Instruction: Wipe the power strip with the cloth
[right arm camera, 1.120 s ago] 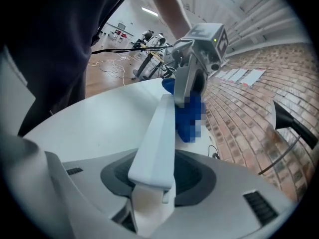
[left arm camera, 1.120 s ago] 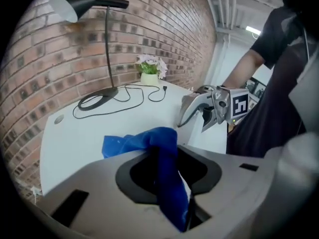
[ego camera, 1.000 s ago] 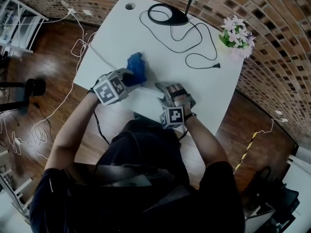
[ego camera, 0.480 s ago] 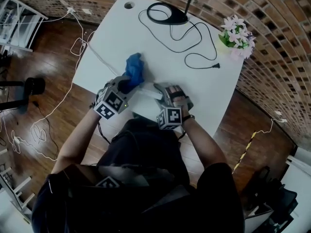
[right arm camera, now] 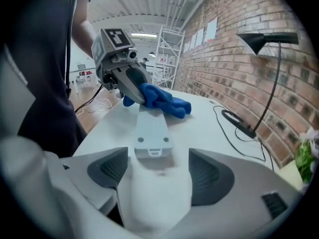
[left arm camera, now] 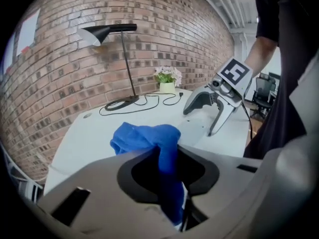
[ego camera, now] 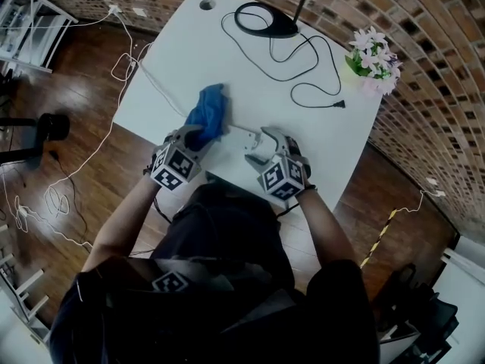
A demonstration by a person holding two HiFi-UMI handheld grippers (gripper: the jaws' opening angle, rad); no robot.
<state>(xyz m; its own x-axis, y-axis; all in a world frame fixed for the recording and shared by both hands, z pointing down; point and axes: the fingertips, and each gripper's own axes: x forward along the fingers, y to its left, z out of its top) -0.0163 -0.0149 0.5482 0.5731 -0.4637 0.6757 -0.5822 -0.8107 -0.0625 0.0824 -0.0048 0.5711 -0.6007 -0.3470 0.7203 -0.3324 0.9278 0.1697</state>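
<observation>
Nearest, grippers: two, side by side at the table's near edge.
Left gripper (ego camera: pixel 194 136): jaws clamped on a fold of the cloth.
Right gripper (ego camera: pixel 256 144): jaws spread wide, having just opened; the power strip's near end lies between them and the pads do not press it.
Cloth (ego camera: pixel 208 111): one, blue, bunched on the table at the strip's far end.
Power strip (right arm camera: pixel 152 127): one, white, flat on the table, running from the right gripper to the cloth.
Lamp (ego camera: pixel 261 21): one, black, far side, its cord (ego camera: pixel 303 67) looping to a loose plug.
Flowers (ego camera: pixel 373 51): one pale bunch, far right.
Change: the right gripper's jaws stood narrower a second ago; it has rolled, and its marker cube now sits tilted.
Table (ego camera: pixel 189 59): white, with a round hole at the far left.
Room: dark wood floor (ego camera: pixel 61 150) with white cables (ego camera: pixel 53 196) at left; brick wall (ego camera: pixel 424 51) beyond.
</observation>
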